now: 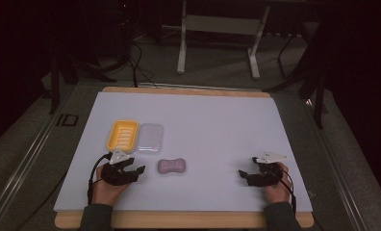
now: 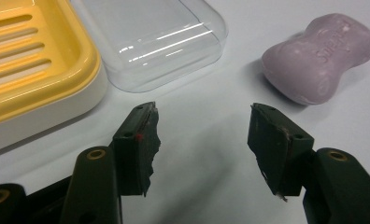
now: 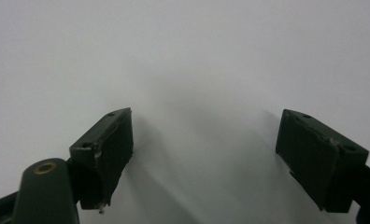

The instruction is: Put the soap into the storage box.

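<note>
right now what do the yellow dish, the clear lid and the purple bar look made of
Yellow dish: likely moulded plastic, smooth and semi-glossy, with slotted ribs over a white base.
Clear lid: probably thin hard plastic, see-through, with sharp streaks of reflected light.
Purple bar: looks like soap, matte and waxy, with pressed lettering.

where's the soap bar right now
In the high view the soap bar lies bare on the white table, just right of the left gripper and below the clear lid.
</note>
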Tool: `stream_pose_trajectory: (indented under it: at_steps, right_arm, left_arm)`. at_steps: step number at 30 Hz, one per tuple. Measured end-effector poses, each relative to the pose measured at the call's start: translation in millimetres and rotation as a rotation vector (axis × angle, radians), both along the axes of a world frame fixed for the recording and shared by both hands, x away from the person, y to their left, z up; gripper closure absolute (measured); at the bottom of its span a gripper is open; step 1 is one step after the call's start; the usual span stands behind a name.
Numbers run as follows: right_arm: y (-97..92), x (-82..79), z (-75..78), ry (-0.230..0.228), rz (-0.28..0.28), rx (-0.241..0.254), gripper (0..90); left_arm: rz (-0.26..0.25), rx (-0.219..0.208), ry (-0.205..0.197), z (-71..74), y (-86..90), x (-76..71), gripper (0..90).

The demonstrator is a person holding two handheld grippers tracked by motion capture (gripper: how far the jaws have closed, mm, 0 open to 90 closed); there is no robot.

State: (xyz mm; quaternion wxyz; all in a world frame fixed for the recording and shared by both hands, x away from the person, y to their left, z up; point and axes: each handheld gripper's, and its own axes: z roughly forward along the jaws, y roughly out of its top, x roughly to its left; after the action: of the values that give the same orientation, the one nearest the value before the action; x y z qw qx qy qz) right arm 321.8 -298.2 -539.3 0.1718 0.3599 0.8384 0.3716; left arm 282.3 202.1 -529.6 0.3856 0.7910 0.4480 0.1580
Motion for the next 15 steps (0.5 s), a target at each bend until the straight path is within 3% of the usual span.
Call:
stream_pose_trajectory:
  at_steps: [6, 11, 15]
  right_arm:
    - [-2.5, -2.9, 1.0, -0.03, 0.006, 0.026, 18.6]
    - [0.1, -7.0, 1.3, -0.066, 0.007, -0.002, 18.6]
    - [-1.8, -8.1, 1.8, -0.08, 0.005, 0.016, 18.7]
  left_arm:
    - [-0.023, 0.001, 0.005, 1.3, -1.0, -0.7, 44.9]
    - [-0.053, 0.025, 0.016, 1.9, -2.2, -1.9, 45.1]
    - [-0.072, 0.049, 0.022, 6.6, -2.0, -2.3, 45.3]
